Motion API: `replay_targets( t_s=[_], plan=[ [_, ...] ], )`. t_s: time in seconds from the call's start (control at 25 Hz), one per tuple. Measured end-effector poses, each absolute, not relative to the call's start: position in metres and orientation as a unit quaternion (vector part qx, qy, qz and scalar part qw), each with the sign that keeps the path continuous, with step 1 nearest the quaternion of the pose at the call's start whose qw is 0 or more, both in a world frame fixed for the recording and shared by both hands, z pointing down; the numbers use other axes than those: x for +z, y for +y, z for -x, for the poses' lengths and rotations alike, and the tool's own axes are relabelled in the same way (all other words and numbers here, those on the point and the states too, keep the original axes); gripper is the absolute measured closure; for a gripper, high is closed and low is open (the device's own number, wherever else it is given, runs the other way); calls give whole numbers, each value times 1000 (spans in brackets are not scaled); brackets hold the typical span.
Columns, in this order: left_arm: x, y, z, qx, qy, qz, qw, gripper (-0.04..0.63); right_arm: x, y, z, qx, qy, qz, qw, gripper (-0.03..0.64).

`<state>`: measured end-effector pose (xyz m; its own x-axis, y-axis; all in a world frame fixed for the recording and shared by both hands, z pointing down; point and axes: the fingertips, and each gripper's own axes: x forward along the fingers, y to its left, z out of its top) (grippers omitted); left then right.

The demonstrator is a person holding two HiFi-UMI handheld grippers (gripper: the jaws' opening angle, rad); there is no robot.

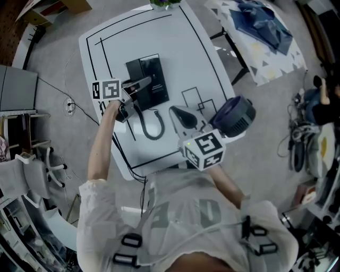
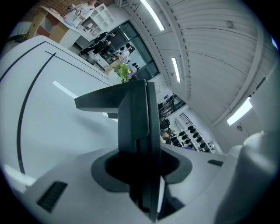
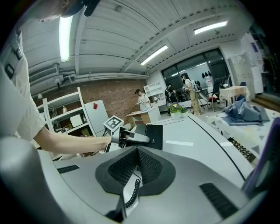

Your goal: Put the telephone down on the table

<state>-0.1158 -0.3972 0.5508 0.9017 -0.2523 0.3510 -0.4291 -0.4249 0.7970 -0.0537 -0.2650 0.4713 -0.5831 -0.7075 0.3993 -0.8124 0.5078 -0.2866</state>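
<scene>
- The left gripper [image 1: 139, 85] has its jaws pinched narrow on what looks like the left edge of the black telephone [image 1: 151, 79], so the setting-down seems unfinished
- The telephone lies low over the white table [image 1: 196, 58]; I cannot tell whether it rests there, and letting go is not yet done
- The right gripper [image 1: 178, 114], right of the telephone's coiled cord [image 1: 151, 133], has its jaws closed together on nothing
- The table is smooth with black lines; beyond the telephone stands a plant [image 1: 164, 4]; grey floor [image 1: 58, 48], brick wall [image 3: 109, 94], ceiling strip lights [image 3: 65, 35]
</scene>
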Motion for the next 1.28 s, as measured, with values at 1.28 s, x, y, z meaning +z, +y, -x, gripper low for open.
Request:
replay_targets(
  t_s=[1.28],
  plan=[
    [570,-402,115,82,-183,-811,550,399,486,-252,82,217,-879,-402,138,609]
  ],
)
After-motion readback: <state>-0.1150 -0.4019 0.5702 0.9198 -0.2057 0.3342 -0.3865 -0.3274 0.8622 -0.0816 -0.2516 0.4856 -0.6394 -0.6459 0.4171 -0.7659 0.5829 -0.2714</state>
